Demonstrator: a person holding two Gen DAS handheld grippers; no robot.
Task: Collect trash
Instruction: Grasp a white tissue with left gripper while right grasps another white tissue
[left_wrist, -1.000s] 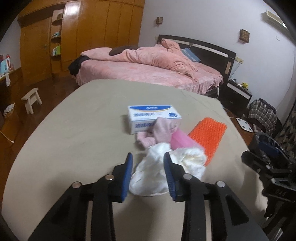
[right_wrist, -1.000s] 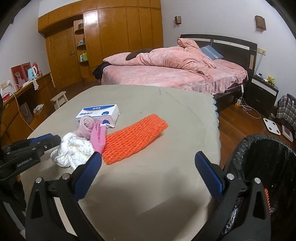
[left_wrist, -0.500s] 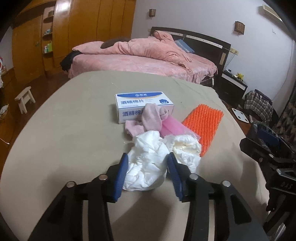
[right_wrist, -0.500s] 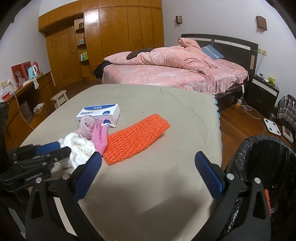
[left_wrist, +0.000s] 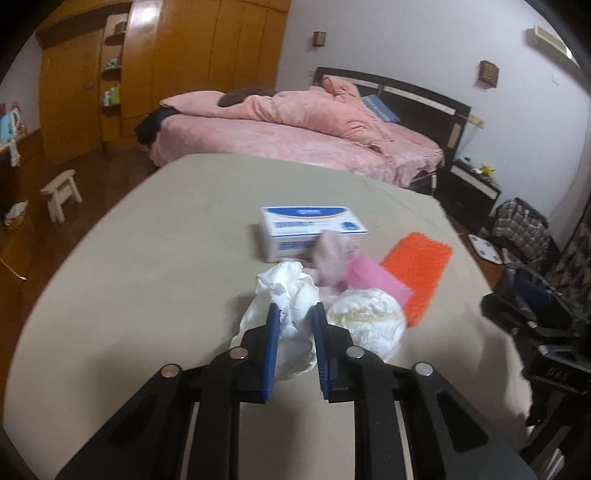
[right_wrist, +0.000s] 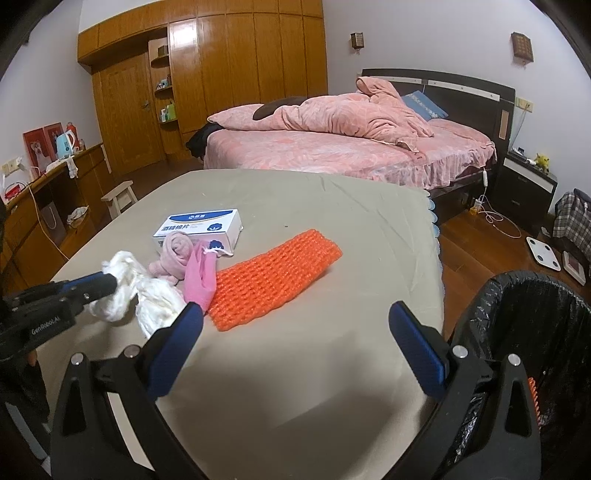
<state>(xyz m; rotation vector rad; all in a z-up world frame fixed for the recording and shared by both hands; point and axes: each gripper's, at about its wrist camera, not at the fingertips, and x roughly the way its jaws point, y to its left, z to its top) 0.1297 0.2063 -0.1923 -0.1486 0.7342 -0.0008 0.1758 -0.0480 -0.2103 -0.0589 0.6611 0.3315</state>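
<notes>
While pinching the white crumpled wad (left_wrist: 291, 295) between the left gripper's (left_wrist: 294, 314) fingers on the bench (left_wrist: 147, 258); bin (right_wrist: 524, 332) lying rightward, beside the spread, empty right gripper (right_wrist: 295, 321).

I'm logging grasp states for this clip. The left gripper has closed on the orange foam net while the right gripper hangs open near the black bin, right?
Not quite. The left gripper has closed on the crumpled white plastic bag, not the orange foam net, which lies untouched on the table. The left wrist view shows this. The right gripper does hang open near the black bin.
</notes>
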